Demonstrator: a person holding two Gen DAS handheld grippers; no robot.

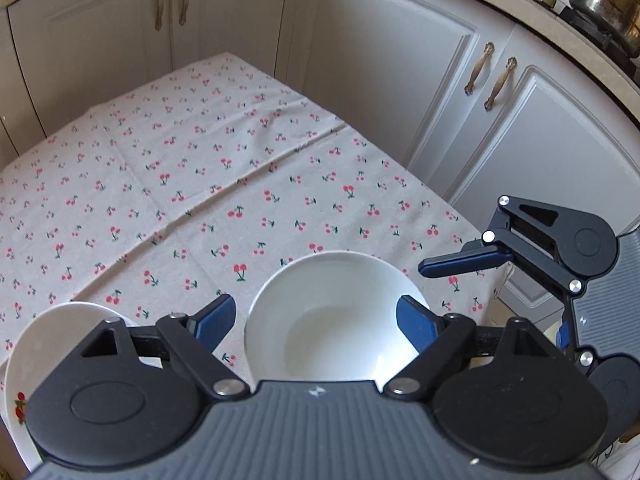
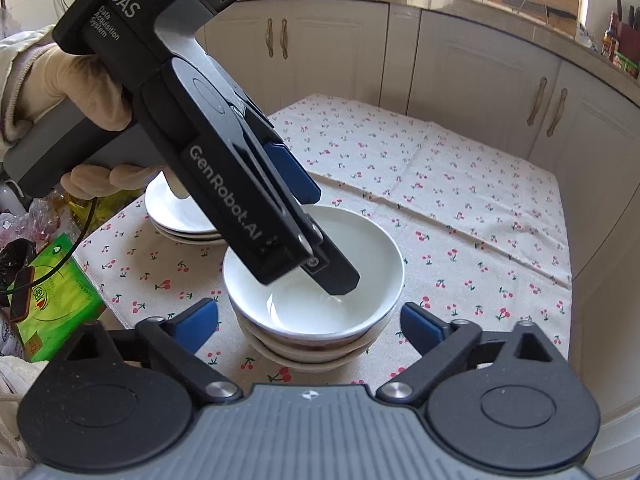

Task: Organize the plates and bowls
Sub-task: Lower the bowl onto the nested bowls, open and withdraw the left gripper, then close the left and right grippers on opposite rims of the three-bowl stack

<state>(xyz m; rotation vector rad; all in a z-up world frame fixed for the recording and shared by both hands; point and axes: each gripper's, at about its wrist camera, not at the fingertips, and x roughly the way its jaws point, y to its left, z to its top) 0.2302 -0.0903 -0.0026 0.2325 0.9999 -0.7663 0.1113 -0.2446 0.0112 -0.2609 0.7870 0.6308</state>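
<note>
- Left wrist view: the left gripper (image 1: 316, 320) stands open at lower centre, one finger outside the top bowl (image 1: 332, 316) and one inside, neither pressing. A plate (image 1: 40, 344) shows at lower left; the right gripper (image 1: 464, 261) enters from the right.
- Right wrist view: the right gripper (image 2: 310, 322) is spread wide at lower centre, either side of the bowl stack (image 2: 316, 344), touching nothing. Stacked plates (image 2: 176, 220) sit at left on the cherry-print tablecloth (image 2: 460, 200).
</note>
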